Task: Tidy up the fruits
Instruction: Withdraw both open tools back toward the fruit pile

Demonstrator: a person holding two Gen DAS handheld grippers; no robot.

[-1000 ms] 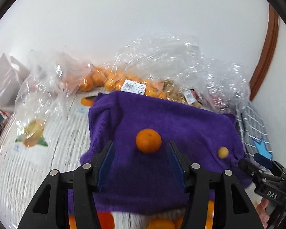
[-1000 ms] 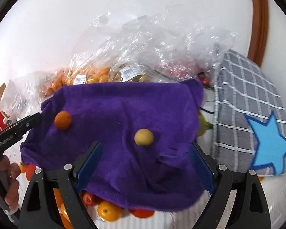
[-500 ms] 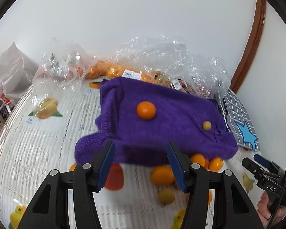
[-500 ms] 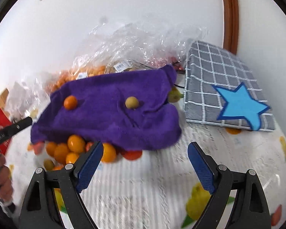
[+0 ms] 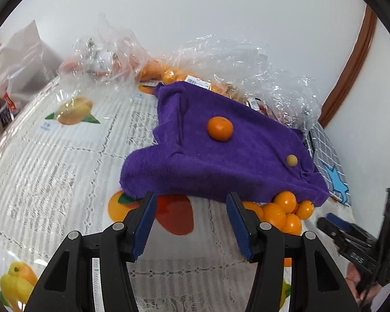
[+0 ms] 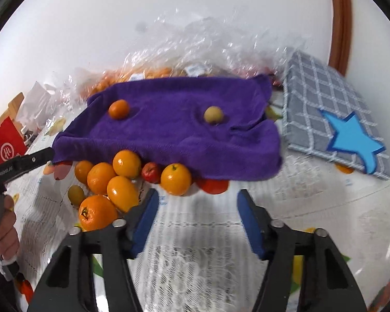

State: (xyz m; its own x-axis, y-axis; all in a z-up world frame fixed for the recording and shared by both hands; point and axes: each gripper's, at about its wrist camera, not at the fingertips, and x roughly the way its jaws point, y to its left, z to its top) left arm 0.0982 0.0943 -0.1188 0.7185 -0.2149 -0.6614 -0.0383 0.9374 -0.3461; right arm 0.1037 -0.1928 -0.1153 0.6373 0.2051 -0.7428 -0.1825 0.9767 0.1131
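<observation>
At the far left of the right wrist view we see a hand (image 6: 5,230) gripping the handle of the left claw (image 5: 191,225), whose blue pads stand spread over the bare lace-patterned cloth of the counter (image 5: 52,171), pinching nothing. Next to the right comes a loose pile of oranges (image 6: 109,182) lying on the counter at the near edge of a purple towel (image 6: 174,130), with a small green fruit (image 6: 76,194) on the pile's left side and a small red fruit (image 6: 151,172) tucked among them, partly under the towel's hem. The towel is draped over something we cannot see, and on top of it rest a mandarin (image 6: 119,109) towards the left and a small yellowish round fruit (image 6: 213,114) towards the right, well apart from each other. Behind the towel, crumpled clear plastic bags (image 6: 195,49) hold more orange fruit against the white wall. Our right claw (image 6: 196,217) hovers just in front of the towel's near edge, its jaws closing with only bare counter between them. Furthest right lies a grey checked cloth with a blue star (image 6: 351,135), just beside the towel's right corner.
</observation>
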